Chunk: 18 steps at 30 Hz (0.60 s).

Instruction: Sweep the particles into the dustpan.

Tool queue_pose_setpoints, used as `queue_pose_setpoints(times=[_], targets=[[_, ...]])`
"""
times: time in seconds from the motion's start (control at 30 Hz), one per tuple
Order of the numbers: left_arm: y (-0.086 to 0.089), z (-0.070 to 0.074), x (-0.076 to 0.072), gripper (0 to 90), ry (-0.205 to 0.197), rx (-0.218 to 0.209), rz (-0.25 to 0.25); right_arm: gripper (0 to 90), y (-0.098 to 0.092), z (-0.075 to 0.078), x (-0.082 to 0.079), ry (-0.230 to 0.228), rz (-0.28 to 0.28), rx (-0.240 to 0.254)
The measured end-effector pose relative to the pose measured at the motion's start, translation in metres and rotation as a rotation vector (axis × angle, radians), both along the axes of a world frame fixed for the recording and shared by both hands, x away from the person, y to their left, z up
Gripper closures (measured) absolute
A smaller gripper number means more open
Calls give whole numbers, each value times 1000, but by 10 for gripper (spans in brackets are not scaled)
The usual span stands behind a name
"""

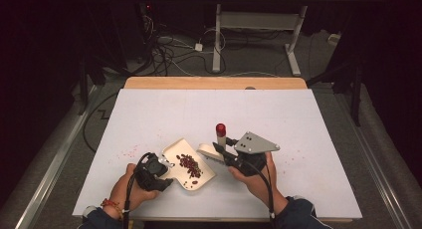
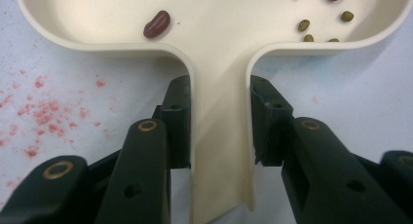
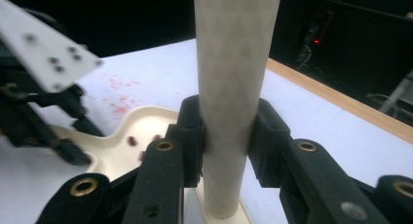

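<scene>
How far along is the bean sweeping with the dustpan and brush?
Done: a pile of beans lies in the dustpan. In hand: left gripper clamps the dustpan's handle, right gripper clamps the brush beside it. Left: no stray beans visible on the table, only red specks; emptying probably remains.

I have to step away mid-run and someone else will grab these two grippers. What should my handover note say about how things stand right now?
Left gripper: shut on the handle of the cream dustpan, which lies flat on the white table.
Right gripper: shut on the pale handle of the small brush, red-capped end up, brush head on the table at the dustpan's right edge.
Done: a heap of red beans lies in the pan, with a few green ones.
Left: I see no loose beans on the table; only faint red specks show left of the pan. Where the beans should go next is not visible.
</scene>
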<state>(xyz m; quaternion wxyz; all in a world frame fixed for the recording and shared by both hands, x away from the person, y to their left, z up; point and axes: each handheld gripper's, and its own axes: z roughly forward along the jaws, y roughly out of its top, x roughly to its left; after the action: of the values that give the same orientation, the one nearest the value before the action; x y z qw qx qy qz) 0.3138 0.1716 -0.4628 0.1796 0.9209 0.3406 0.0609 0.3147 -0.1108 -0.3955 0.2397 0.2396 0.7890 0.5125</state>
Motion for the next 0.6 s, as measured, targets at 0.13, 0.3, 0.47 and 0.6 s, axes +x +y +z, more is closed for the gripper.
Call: queue_pose_setpoints(times=[0.13, 0.3, 0.47, 0.6], targets=[[1, 0, -1, 640, -2, -1, 0, 707, 0, 9, -6, 15, 27, 51], [1, -1, -1, 640, -2, -7, 4, 707, -9, 17, -5, -12, 11, 65], [2, -1, -1, 639, -10, -12, -1, 706, -14, 12, 1, -51, 12, 16], [1, -1, -2, 639, -39, 3, -17, 706, -16, 5, 8, -41, 17, 7]])
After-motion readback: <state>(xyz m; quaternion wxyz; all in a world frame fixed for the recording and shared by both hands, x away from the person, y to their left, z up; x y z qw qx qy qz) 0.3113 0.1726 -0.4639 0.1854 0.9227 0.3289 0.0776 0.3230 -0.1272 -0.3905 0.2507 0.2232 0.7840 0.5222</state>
